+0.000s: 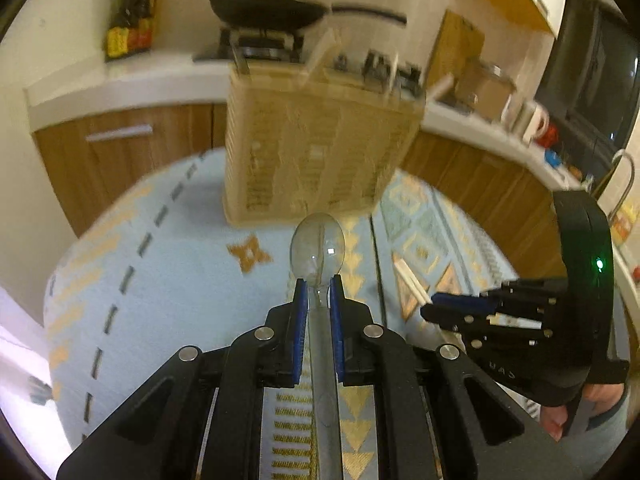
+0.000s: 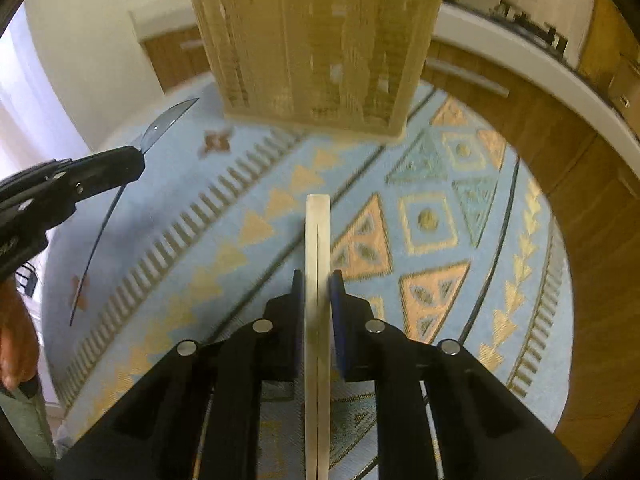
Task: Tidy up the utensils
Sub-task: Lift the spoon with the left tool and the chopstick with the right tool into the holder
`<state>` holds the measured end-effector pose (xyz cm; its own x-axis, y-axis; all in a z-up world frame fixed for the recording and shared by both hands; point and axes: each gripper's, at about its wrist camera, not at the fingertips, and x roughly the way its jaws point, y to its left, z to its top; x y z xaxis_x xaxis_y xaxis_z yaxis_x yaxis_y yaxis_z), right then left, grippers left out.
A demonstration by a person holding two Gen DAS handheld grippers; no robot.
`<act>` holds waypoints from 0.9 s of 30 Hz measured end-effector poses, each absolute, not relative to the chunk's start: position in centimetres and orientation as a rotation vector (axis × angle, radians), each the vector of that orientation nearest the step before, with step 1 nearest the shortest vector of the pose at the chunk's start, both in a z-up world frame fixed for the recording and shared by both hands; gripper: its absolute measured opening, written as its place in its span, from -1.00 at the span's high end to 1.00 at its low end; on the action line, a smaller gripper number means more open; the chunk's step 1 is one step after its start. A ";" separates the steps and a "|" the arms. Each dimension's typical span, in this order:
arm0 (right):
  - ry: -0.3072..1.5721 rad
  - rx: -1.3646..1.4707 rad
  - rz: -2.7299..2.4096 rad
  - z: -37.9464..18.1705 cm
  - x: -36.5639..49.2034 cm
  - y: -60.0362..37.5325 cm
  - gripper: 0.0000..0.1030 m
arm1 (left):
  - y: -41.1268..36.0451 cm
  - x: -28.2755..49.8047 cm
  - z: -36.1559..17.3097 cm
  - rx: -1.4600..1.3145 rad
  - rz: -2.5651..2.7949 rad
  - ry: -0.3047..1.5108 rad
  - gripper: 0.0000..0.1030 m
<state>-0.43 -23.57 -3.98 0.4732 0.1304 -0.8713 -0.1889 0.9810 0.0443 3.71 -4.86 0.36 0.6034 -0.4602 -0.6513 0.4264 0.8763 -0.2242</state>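
While clamped: spoon (image 1: 318,246), chopsticks (image 2: 317,240).

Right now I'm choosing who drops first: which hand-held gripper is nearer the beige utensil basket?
Left, slightly, as a judgement. The left hand-held gripper with its spoon nears the basket; the right hand-held gripper, holding chopsticks, sits farther back.

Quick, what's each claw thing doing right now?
Left gripper: closed on a clear plastic spoon.
Right gripper: closed on a pair of white chopsticks.
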 end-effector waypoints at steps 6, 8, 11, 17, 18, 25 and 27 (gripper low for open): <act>0.886 0.042 0.296 1.6 -0.2 -24.5 0.80 | -2.3 3.5 6.1 -0.144 -0.490 0.563 0.82; 0.792 0.054 0.324 4.3 0.0 -24.6 0.80 | -1.8 3.9 8.5 -0.168 -0.477 0.485 0.82; 0.674 0.060 0.342 7.3 0.4 -24.6 0.80 | -1.8 5.0 11.2 -0.194 -0.455 0.407 0.82; 0.428 0.078 0.325 12.9 2.0 -25.6 0.80 | -3.5 8.9 15.6 -0.182 -0.407 0.314 0.82; 0.376 0.087 0.322 13.7 2.4 -25.9 0.80 | -3.8 9.5 16.0 -0.174 -0.397 0.292 0.82; 0.213 0.157 0.252 15.5 6.3 -28.3 0.80 | -5.3 12.8 16.3 -0.196 -0.379 0.162 0.81; 0.185 0.178 0.217 15.2 8.0 -28.7 0.80 | -5.5 13.7 15.8 -0.198 -0.371 0.145 0.81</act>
